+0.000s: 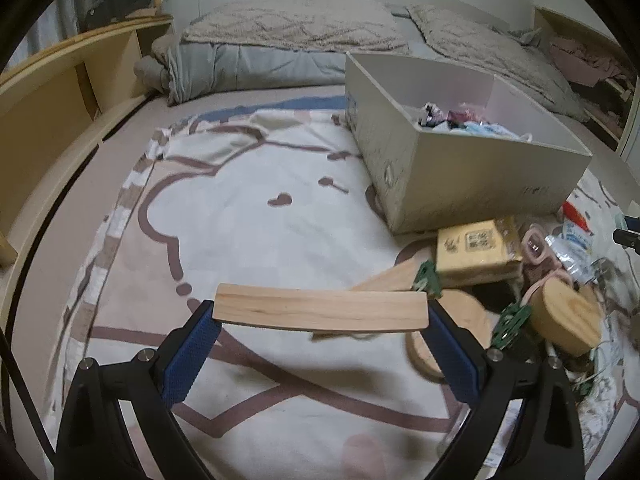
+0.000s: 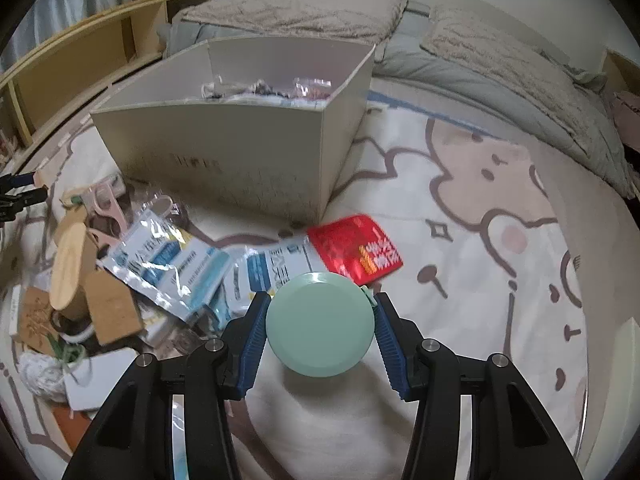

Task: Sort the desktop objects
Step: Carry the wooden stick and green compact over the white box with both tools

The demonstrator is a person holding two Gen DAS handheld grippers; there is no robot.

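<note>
The left gripper (image 1: 320,316) is clamping a flat wooden slat (image 1: 318,309) crosswise between its blue pads (image 1: 188,356), holding it lifted above the cartoon-print blanket (image 1: 248,216). Ahead of it and to its right, a white storage box (image 1: 460,168) is sitting on the blanket with small packets showing inside. Between the box and the claw's right finger a heap is lying — a yellow packet with a QR code (image 1: 476,250), a second wooden slat (image 1: 390,278), a round wooden lid (image 1: 566,316) and green circuit boards (image 1: 510,324).

The right gripper (image 2: 320,326) is gripping a round mint-green case (image 2: 320,324) by its sides, both pads pressing against its rim, and it is hanging clear of the blanket (image 2: 460,300). Just beyond its fingertips a red sachet (image 2: 356,254) is lying flat, touching a blue-and-white foil pouch (image 2: 172,264) pile that is spreading off to the claw's left. Further left — a wooden cylinder (image 2: 70,268), brown cardboard tags (image 2: 112,312) and pink plastic hooks (image 2: 106,204) are lying jumbled. The white storage box (image 2: 224,152) is standing straight ahead, past the pouches.
</note>
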